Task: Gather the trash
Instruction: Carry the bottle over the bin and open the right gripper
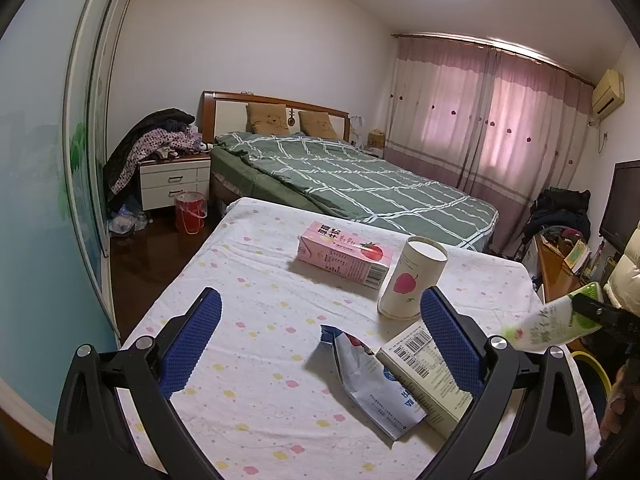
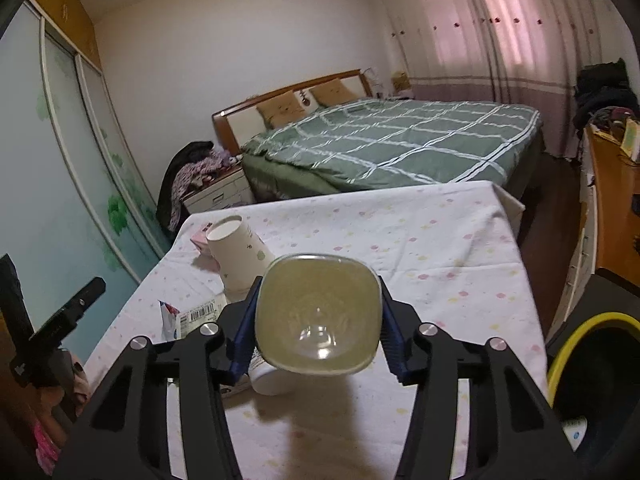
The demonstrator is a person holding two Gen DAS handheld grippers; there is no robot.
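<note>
The yoghurt cup (image 2: 318, 314) is pinched between the blue pads of the right gripper (image 2: 318, 320) and hangs above the near right part of the table (image 2: 440, 240). It looks light and thin, so a hard squeeze may dent it; the grip on its two sides seems right. The bin (image 2: 592, 320) with a yellow rim stands just beside the table's right edge, with free room between. The left gripper (image 1: 320, 344) hovers with fingers spread wide over a torn wrapper (image 1: 372, 384) and a carton (image 1: 428, 376).
</note>
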